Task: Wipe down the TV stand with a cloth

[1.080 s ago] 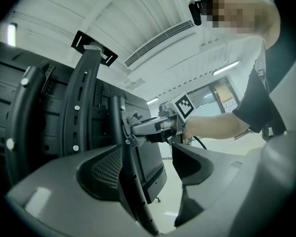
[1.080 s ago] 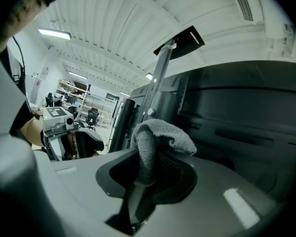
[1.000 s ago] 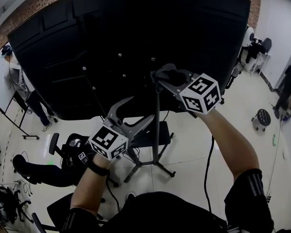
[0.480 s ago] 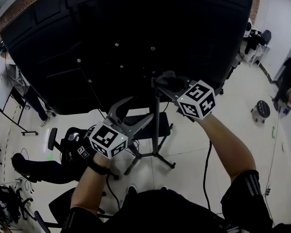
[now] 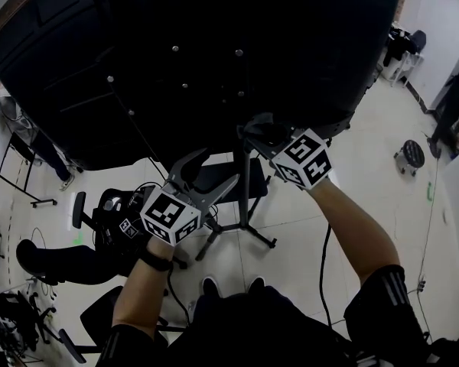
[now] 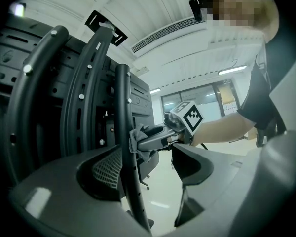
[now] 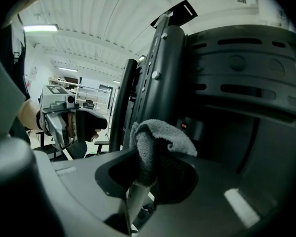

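Observation:
The TV stand's black pole [image 5: 245,193] rises under the back of a large black TV [image 5: 214,60]. In the head view my right gripper [image 5: 247,134] is shut on a grey cloth [image 5: 266,128], which is pressed to the pole just below the TV. In the right gripper view the cloth [image 7: 157,141] bulges out between the jaws of the right gripper [image 7: 149,174]. My left gripper [image 5: 201,176] is open lower on the pole. In the left gripper view the pole [image 6: 127,162] runs between the spread jaws of the left gripper [image 6: 150,164], with the cloth [image 6: 137,138] beyond.
The stand's legs [image 5: 249,243] spread over the pale floor by my feet. An office chair [image 5: 99,220] and other dark chairs stand at the left. A round stool [image 5: 410,159] is at the right. A black cable [image 5: 325,254] hangs beside my right arm.
The view has tilted closer under the TV and my feet have come into sight. Both grippers sit slightly lower in the picture, still at the pole, with the cloth still held.

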